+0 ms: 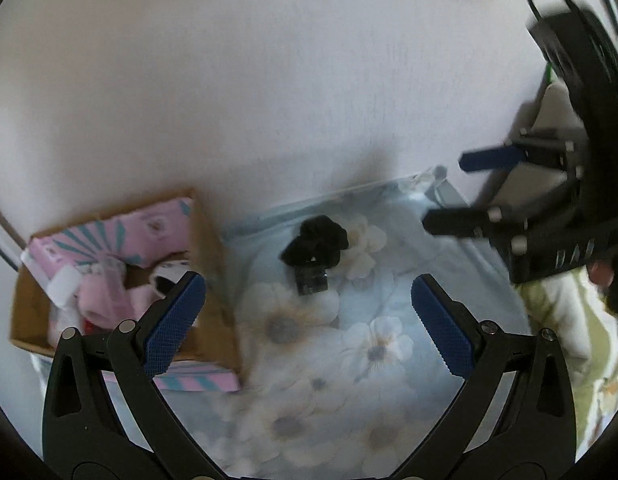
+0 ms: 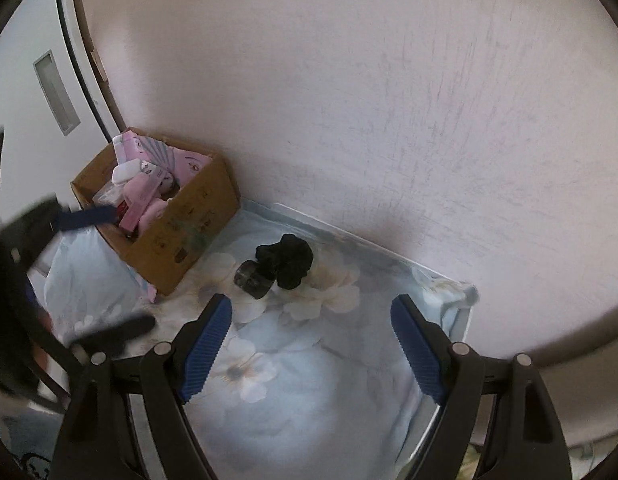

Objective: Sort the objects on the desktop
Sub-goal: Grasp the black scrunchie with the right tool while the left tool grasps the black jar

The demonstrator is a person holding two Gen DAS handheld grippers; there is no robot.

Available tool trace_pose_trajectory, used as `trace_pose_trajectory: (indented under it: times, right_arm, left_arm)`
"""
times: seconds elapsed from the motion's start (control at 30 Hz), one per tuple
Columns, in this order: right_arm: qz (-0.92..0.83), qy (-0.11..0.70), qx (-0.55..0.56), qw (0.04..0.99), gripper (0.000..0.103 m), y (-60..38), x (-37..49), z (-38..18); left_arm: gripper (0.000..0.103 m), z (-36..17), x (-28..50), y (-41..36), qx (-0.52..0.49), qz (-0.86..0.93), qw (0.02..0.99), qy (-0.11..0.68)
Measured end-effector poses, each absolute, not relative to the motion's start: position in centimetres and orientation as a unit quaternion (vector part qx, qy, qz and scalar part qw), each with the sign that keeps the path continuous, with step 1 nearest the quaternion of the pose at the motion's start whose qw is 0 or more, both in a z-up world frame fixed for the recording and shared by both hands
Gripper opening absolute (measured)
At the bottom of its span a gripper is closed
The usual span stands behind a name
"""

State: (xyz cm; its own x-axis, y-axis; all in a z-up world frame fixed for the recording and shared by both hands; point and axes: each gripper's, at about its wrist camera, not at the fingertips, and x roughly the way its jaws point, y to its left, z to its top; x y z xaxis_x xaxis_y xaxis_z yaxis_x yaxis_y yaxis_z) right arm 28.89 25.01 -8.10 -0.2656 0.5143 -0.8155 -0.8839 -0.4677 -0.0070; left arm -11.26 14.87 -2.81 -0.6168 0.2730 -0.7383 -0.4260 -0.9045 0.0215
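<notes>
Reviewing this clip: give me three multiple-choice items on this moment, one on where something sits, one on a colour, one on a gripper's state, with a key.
1. Where does the scrunchie lie?
A. in the box
B. on the floral cloth, beside the box
C. between gripper pads

2. What colour is the scrunchie?
A. black
B. pink
C. white

3. How does the right gripper stand?
A. shut on the scrunchie
B. shut on nothing
C. open, holding nothing

Key: 1 B, it rests on the cloth by a small dark clip, outside the box. 2 A, it reads black in both views. 3 C, its blue pads stand apart over bare cloth.
</notes>
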Motion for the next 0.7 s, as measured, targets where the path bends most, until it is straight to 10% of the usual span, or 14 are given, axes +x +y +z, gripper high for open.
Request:
trace_pose_trajectory:
  times: [0.7]
  right_arm:
    - [0.799,0.33,-0.383,0.325,0.062,34.8,26.0,-19.3]
  left_arm:
    - [0.101,-13.4,-15.6,20.2,-0.371,0.91,0.131,0.134]
